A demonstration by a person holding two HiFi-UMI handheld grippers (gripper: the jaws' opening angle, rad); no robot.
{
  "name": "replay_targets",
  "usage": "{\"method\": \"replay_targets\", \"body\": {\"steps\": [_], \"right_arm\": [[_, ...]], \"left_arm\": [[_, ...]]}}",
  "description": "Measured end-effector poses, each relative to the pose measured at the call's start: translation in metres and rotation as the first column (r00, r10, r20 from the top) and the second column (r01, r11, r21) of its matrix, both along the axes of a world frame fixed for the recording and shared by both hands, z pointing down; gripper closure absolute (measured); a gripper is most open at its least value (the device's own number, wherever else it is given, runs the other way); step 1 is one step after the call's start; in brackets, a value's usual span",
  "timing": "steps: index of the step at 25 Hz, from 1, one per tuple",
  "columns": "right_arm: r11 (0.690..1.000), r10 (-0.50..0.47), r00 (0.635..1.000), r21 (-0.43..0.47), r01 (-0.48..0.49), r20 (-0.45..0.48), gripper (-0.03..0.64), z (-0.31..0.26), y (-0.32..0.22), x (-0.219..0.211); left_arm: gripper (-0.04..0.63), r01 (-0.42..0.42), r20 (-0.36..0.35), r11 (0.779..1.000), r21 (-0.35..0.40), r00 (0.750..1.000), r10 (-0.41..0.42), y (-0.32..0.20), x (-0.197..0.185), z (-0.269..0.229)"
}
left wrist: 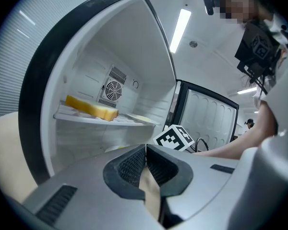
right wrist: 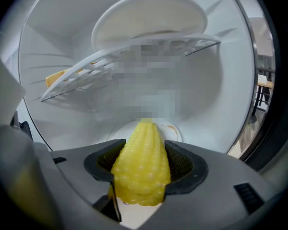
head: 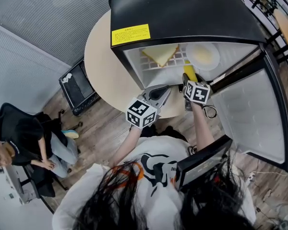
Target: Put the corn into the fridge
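Note:
A yellow ear of corn [right wrist: 141,164] sits between the jaws of my right gripper [right wrist: 143,169], which is shut on it. In the head view the corn [head: 189,73] pokes into the lower part of the open black fridge [head: 182,13], ahead of the right gripper [head: 192,83]. A white plate [right wrist: 169,128] lies on the fridge floor just beyond the corn's tip. My left gripper [left wrist: 145,164] is shut with nothing in it; it hovers outside the fridge's front, left of the right gripper [left wrist: 176,137]. The left gripper [head: 156,94] is over the round table.
The wire shelf [head: 175,60] carries a yellow wedge of cake [head: 161,54] and a white plate [head: 202,55]. The fridge door [head: 252,116] stands open to the right. The fridge rests on a round beige table [head: 101,61]. A seated person [head: 19,138] is at the lower left.

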State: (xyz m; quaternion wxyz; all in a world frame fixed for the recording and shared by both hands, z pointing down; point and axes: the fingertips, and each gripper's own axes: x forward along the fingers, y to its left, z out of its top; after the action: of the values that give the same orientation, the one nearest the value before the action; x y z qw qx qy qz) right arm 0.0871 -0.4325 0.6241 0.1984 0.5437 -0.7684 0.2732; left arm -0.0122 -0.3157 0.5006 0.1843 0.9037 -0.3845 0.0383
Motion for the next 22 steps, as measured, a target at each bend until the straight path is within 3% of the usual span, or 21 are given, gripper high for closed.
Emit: {"method": "replay_targets", "body": {"steps": [5, 16, 22], "right_arm": [[0.998, -0.063, 0.997, -0.02, 0.062, -0.054, 0.357, 0.012, -0.007, -0.009], [0.995, -0.1, 0.99, -0.038, 0.097, -0.098, 0.356, 0.016, -0.012, -0.017], [0.999, -0.05, 0.998, -0.02, 0.049, -0.042, 0.339, 0.009, -0.006, -0.012]], "left_arm": [[0.583, 0.021, 0.011, 1.0, 0.0, 1.0, -0.021, 0.002, -0.006, 0.0], [0.583, 0.034, 0.017, 0.999, -0.013, 0.999, -0.034, 0.005, -0.016, 0.003], [0.583, 0.02, 0.016, 1.0, -0.015, 1.0, -0.02, 0.005, -0.017, 0.004]]}}
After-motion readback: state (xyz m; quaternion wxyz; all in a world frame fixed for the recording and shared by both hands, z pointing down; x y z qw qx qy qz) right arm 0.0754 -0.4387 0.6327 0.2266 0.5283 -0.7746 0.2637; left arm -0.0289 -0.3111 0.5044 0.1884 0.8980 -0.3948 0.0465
